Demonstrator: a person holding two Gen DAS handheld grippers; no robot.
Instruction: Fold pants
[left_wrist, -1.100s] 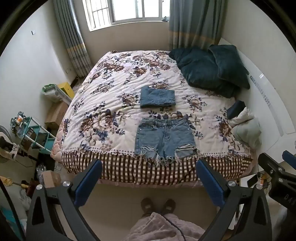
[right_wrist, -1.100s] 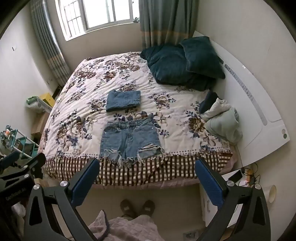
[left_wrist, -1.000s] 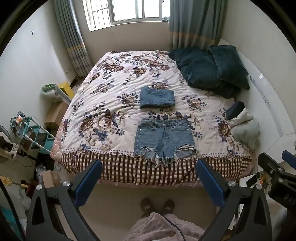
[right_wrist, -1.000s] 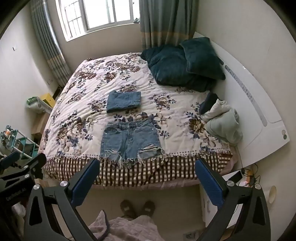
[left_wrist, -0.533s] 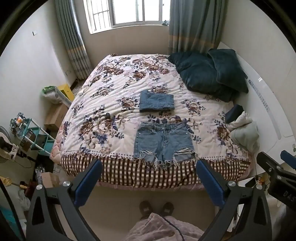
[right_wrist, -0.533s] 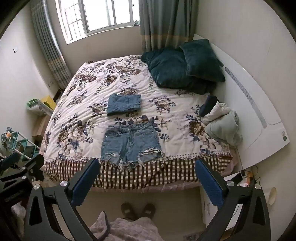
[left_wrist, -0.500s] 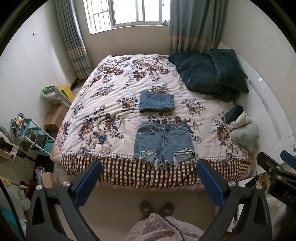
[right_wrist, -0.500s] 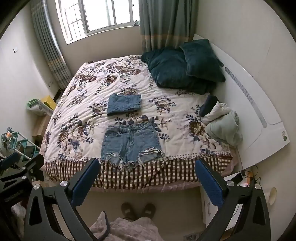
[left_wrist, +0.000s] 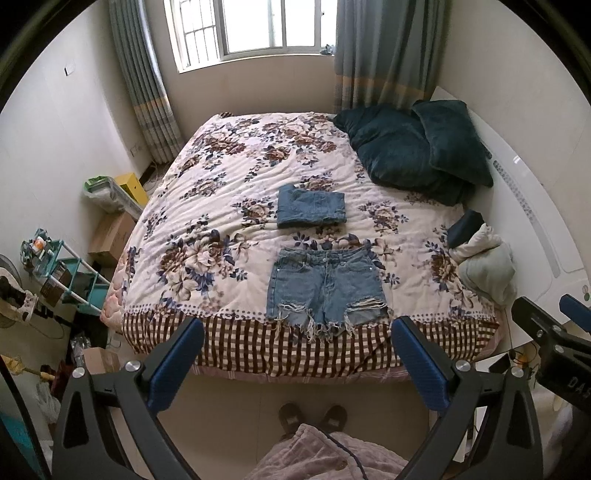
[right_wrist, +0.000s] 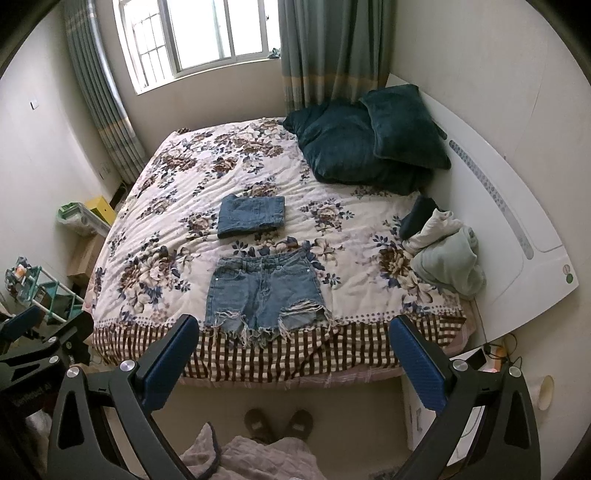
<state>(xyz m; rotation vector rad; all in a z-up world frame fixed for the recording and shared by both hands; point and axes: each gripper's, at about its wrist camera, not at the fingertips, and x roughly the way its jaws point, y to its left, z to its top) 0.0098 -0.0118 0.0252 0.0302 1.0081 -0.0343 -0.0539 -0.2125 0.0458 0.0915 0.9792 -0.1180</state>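
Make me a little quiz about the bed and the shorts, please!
1. True or false: the flat denim shorts lie closer to the bed's checked edge than the folded denim pile.
2. What colour are the pillows?
3. The left gripper and right gripper are: A) both open, empty B) both clamping shorts C) one holding a pillow.

Key: 1 true; 2 dark teal; 3 A.
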